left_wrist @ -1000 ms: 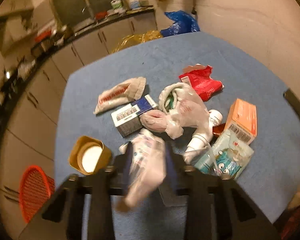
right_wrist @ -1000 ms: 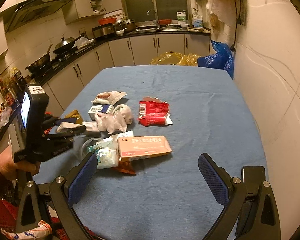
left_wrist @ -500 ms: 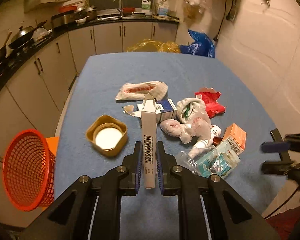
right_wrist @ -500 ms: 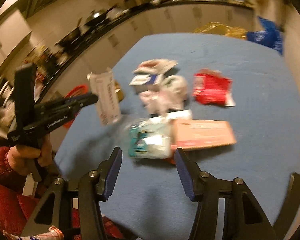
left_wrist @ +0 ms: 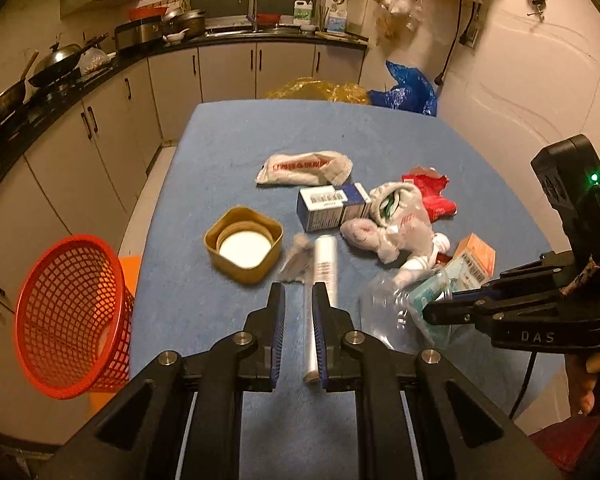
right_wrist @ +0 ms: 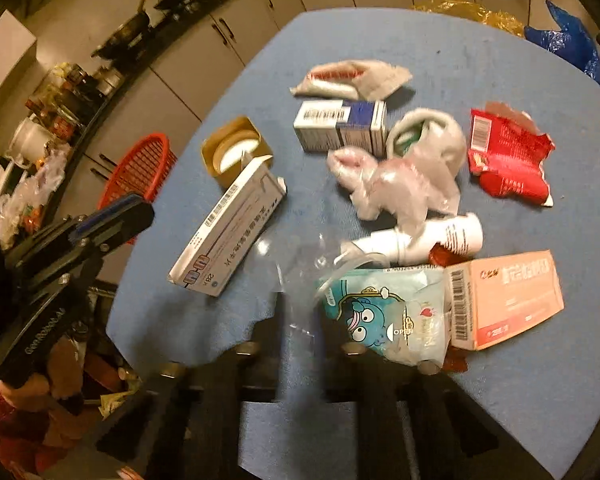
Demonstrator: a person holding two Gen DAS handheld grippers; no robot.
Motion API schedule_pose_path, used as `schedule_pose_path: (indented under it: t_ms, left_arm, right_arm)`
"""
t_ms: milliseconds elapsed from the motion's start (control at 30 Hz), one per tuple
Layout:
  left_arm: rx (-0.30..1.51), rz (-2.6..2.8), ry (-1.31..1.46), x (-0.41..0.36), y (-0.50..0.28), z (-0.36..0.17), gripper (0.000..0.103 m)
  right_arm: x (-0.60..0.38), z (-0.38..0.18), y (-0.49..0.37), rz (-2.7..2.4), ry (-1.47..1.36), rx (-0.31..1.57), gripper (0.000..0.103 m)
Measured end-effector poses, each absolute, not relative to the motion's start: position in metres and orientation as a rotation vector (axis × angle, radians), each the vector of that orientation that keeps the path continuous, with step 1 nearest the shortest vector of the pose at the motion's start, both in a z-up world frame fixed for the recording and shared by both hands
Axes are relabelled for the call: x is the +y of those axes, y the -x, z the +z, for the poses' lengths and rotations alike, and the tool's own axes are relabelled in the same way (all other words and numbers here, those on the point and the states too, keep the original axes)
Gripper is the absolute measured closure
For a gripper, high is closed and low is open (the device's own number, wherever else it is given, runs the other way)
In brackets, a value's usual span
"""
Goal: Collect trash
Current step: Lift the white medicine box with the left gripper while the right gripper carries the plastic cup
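Trash is piled on a blue table (left_wrist: 340, 128). My left gripper (left_wrist: 298, 300) has its jaws slightly apart; a long white box (left_wrist: 320, 300) sits loose between them, blurred. In the right wrist view that box (right_wrist: 228, 228) hangs in the air off the left gripper's fingertips (right_wrist: 116, 220). My right gripper (right_wrist: 300, 320) is shut on clear crumpled plastic (right_wrist: 296, 264), also in the left wrist view (left_wrist: 384, 300). A red mesh basket (left_wrist: 68, 316) stands left of the table.
On the table lie a gold lid (left_wrist: 242, 250), a blue-white box (left_wrist: 332, 206), a white pouch (left_wrist: 300, 168), a red wrapper (right_wrist: 508, 156), a crumpled plastic bag (right_wrist: 404, 176), a white tube (right_wrist: 440, 236), a teal cartoon packet (right_wrist: 380, 312) and an orange box (right_wrist: 508, 300). Kitchen counters run along the left.
My left gripper's jaws have parted and the white box is slipping loose. My right gripper has dropped to the pile and shut on the clear plastic.
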State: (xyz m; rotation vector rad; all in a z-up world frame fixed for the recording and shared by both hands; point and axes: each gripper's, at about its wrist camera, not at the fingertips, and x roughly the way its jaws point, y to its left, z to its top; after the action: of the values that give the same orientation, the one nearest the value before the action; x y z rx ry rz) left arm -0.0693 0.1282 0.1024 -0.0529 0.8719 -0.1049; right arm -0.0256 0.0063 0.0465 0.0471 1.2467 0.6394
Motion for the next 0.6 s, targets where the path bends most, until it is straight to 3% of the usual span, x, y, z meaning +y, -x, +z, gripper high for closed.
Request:
schedule_pose_path:
  t_ms: [67, 133, 267, 400, 600]
  left_arm:
    - [0.876, -0.107, 0.055, 0.13, 0.071, 0.101, 0.079]
    - [0.866, -0.103, 0.054, 0.132, 0.072, 0.102, 0.055]
    - [0.846, -0.135, 0.044, 0.127, 0.076, 0.105, 0.05]
    - [0.86, -0.161, 0.025, 0.115, 0.074, 0.101, 0.041]
    - [0.901, -0.174, -0.06, 0.089, 0.066, 0.084, 0.033]
  right_arm:
    - [0.0, 0.053, 0.027, 0.639, -0.086, 1.214, 0.096]
    - [-0.014, 0.06, 0.026, 0.704, -0.233, 1.191, 0.096]
    - [-0.058, 0.056, 0.021, 0.85, -0.668, 1.165, 0.096]
    - [-0.126, 0.008, 0.024, 0.718, -1.15, 1.161, 0.096]
    - [-0.153, 0.014, 0.043, 0.657, -1.143, 1.112, 0.096]
